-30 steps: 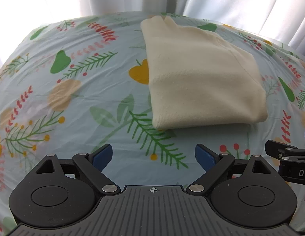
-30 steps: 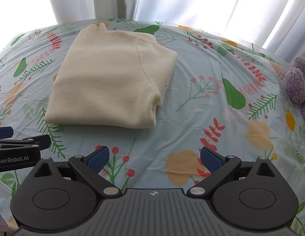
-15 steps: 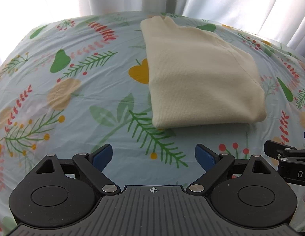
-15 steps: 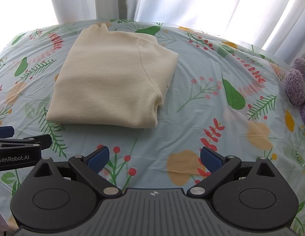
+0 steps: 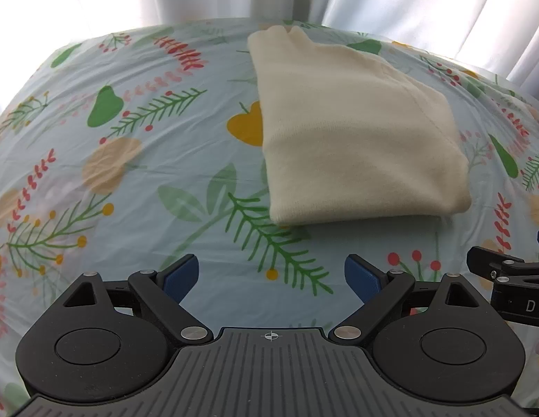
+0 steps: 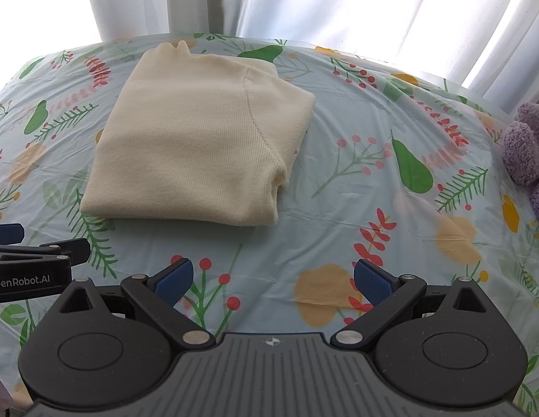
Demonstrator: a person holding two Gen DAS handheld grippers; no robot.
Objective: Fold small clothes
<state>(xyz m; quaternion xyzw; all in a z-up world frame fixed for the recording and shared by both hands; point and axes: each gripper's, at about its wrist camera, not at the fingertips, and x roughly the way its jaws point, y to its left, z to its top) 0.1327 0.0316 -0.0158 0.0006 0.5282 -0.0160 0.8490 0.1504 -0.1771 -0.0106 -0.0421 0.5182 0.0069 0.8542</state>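
Note:
A cream knitted sweater (image 5: 353,139) lies folded into a neat rectangle on the floral tablecloth (image 5: 130,173); it also shows in the right wrist view (image 6: 200,139). My left gripper (image 5: 271,272) is open and empty, held back from the sweater's near edge. My right gripper (image 6: 273,278) is open and empty, also short of the sweater, to its right. Each gripper's side shows at the edge of the other's view.
White curtains (image 6: 304,0) hang behind the table's far edge. A purple fuzzy plush item (image 6: 527,153) lies at the right edge of the table. The cloth has bare patches left of the sweater and right of it.
Almost nothing has moved. Both grippers stay open and hover in place; the sweater lies as before.

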